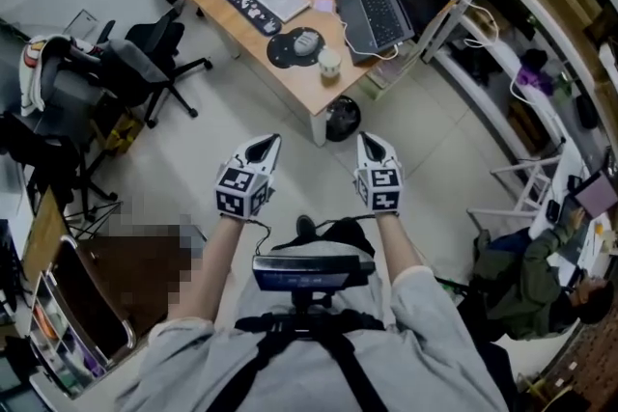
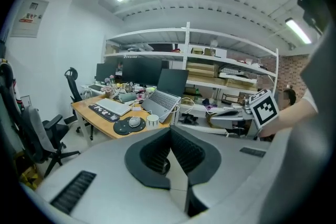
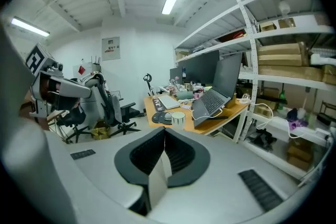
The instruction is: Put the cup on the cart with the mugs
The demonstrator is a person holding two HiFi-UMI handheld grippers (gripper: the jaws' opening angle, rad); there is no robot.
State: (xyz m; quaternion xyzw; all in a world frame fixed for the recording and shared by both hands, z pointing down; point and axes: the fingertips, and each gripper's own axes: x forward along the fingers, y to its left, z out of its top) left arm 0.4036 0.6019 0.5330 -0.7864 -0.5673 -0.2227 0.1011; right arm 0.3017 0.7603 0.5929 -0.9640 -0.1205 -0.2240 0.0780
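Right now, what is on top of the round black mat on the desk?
A computer mouse lies on the mat. The cup stands beside the mat, on the desk. The patch of mat under the mouse is covered.

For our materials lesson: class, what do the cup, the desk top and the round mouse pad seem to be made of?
Cup: perhaps ceramic or paper; pale, opaque, matte, too small to settle. Desk top: wood or wood-look laminate; smooth, warm orange-brown. Mouse pad: likely fabric or rubber; thin, dark, no shine.
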